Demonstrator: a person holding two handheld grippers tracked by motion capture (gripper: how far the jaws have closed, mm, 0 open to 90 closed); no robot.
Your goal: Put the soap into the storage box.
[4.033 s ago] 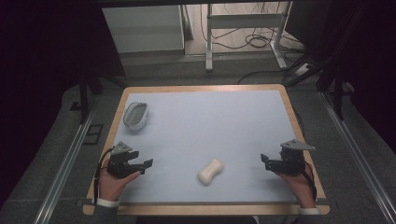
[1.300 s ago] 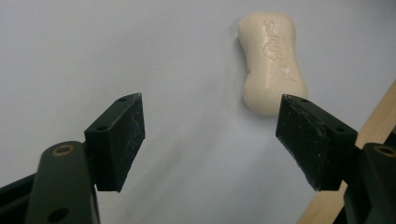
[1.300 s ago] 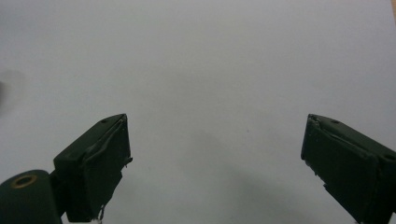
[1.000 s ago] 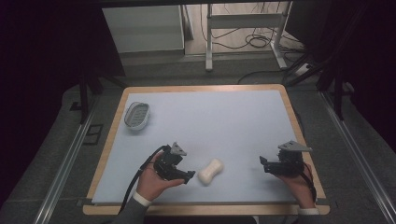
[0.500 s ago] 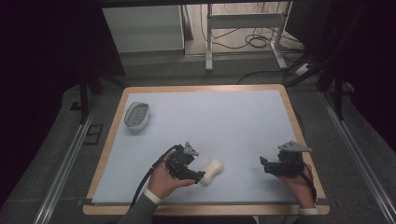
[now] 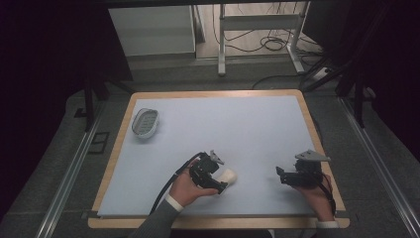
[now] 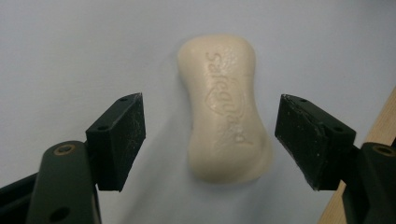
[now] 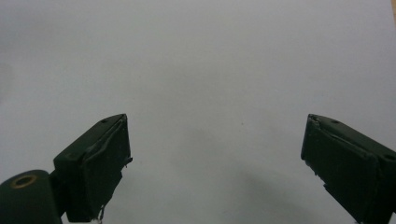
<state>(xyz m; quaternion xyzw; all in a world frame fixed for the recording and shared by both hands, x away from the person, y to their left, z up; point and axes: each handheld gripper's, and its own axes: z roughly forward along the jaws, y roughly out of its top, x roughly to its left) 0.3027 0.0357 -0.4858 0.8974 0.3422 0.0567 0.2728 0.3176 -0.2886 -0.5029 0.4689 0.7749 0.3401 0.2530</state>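
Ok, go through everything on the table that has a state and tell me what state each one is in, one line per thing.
Left tongs: open, jaws on either side of the soap bar, not touching it.
Right tongs: open, nothing between the jaws, over bare table.
Soap bar: lying flat on the table, embossed side up, not gripped.
Soap dish: upright at the table's far left, nothing in it.

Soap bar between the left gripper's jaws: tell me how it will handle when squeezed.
The soap bar looks solid, so probably stiff. Its smooth, rounded, waisted sides may slip against the flat pads of the open left gripper. Lying flat on the table, it seems unlikely to roll.
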